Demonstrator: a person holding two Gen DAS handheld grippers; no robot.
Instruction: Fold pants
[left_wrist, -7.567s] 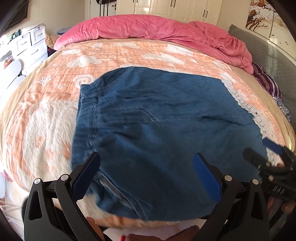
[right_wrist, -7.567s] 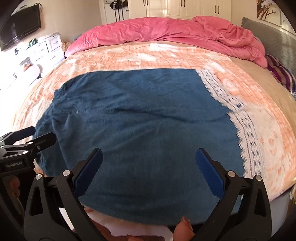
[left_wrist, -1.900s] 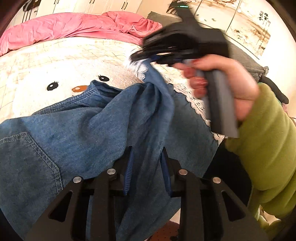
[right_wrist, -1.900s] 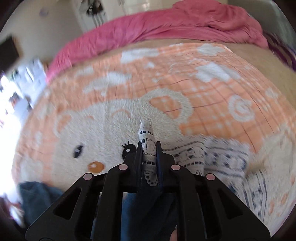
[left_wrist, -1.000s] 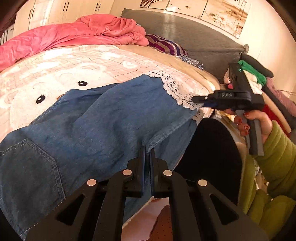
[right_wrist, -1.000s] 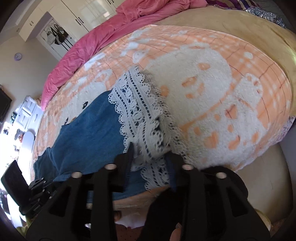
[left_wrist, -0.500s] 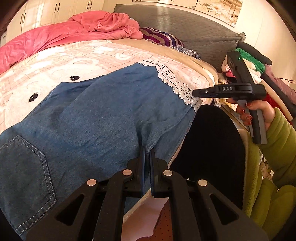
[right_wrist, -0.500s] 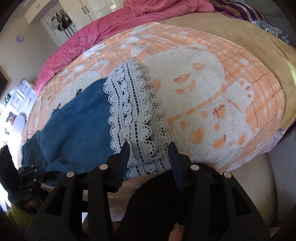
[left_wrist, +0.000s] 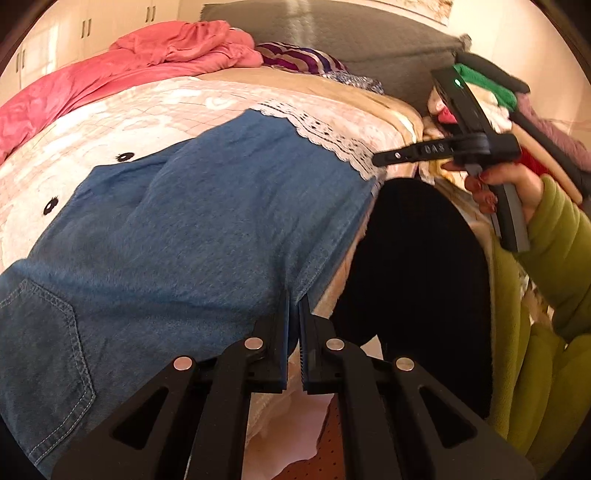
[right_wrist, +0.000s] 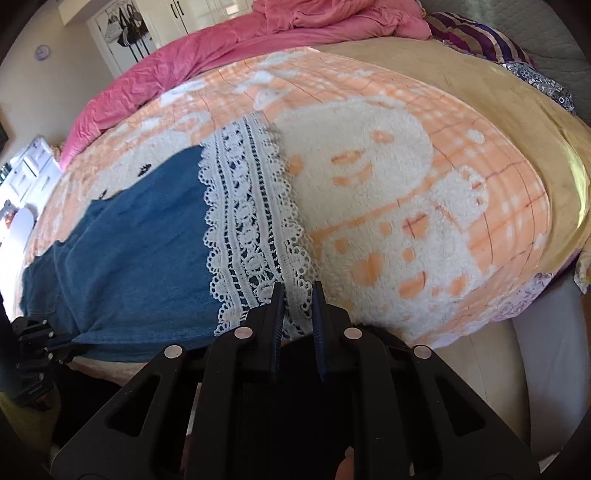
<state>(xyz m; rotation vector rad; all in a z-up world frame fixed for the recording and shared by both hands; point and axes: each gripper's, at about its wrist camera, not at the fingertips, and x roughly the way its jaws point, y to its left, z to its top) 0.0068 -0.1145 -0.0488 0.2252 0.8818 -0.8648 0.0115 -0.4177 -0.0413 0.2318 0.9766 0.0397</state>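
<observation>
At the bed's edge, left claw (left_wrist: 294, 306) clamped on pants (left_wrist: 192, 221), right claw (right_wrist: 298, 295) closing, seemingly over lace hem (right_wrist: 251, 229).

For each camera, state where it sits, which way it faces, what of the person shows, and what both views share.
Left wrist: sits on the left gripper, looking down along its shut fingers over the pants toward the headboard; the right gripper, hand and green sleeve show.
Right wrist: sits on the right gripper, facing across the bed over the lace hem, jaws closing around the hem's edge; the left gripper shows at the left edge.
Shared: pants, lace hem, bear blanket, pink duvet.
</observation>
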